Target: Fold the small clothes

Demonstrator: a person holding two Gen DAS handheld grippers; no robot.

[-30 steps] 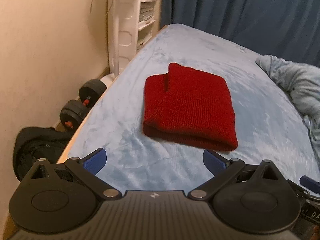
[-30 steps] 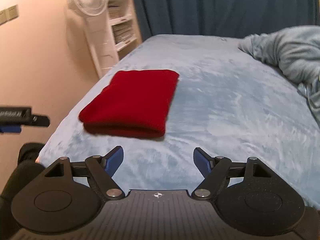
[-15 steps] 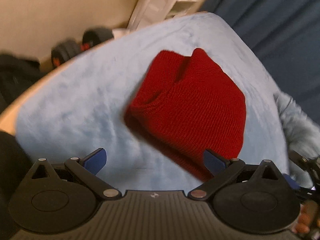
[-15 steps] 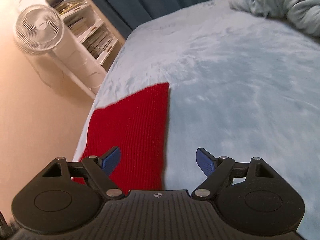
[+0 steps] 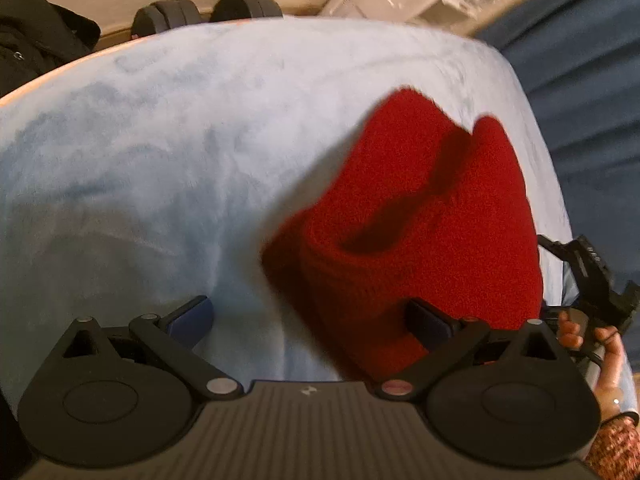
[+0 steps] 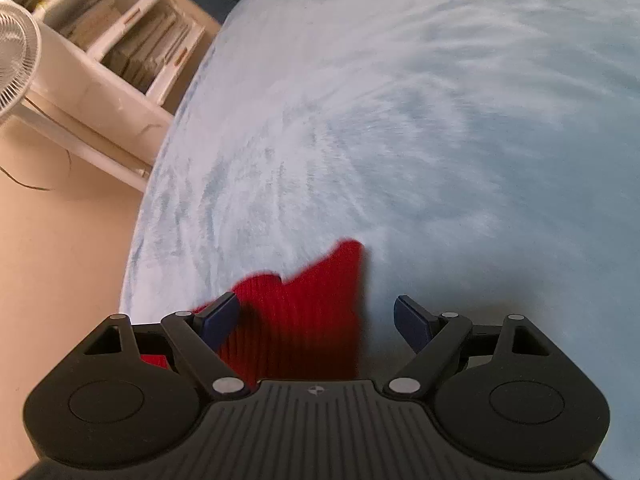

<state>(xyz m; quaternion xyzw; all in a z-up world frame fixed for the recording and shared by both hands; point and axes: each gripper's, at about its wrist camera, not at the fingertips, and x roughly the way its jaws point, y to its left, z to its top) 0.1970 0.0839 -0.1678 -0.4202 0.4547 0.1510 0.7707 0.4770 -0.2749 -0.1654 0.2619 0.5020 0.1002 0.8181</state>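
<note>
Both grippers have closed in on the folded red knit garment [image 5: 420,220] lying on the blue bed cover [image 5: 160,160], left gripper [image 5: 308,320] and right gripper [image 6: 316,316] jaws apart and empty, right's just widening slightly, so a grasp appears imminent.

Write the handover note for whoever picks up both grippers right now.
Left gripper: jaws open, nothing held, low over the near end of the red knit garment.
Right gripper: jaws open, just been widening; a corner of the garment lies between them, not pinched.
Garment lies on the light blue bed cover, already doubled over, a loose flap on top.
Done: at least one fold.
Left: probably grip the ends and finish or tidy the fold.
</note>
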